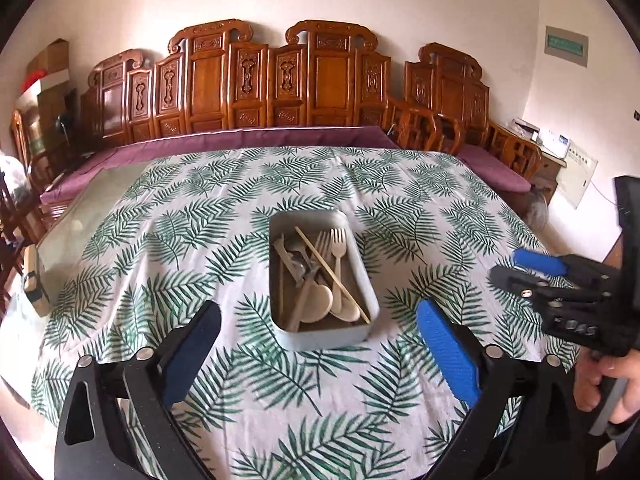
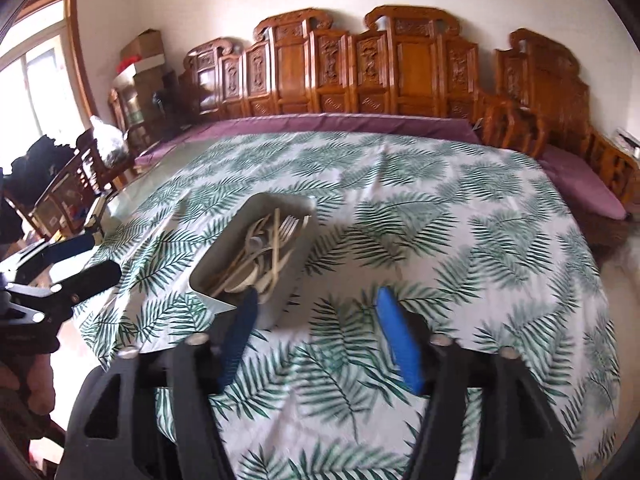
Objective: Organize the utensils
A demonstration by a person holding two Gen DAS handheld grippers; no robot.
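A grey tray (image 1: 362, 280) is sitting mid-worktop (image 1: 240, 208) on the fern-print cloth, its long axis running away from the left wrist camera. Inside, pale forks (image 1: 337, 240), spoons (image 1: 320, 300) and a chopstick (image 1: 332, 276) are lying roughly lengthwise, fork tines pointing to the far end. The left gripper (image 1: 320, 352) is hovering near the tray's near end, fingers spread wide, holding nothing. The right gripper (image 2: 316, 336), just right of the tray, is standing open and empty too.

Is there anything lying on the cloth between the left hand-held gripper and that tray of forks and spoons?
Nothing: in the left wrist view, only bare leaf-print tablecloth lies between the open left hand-held gripper and the tray.
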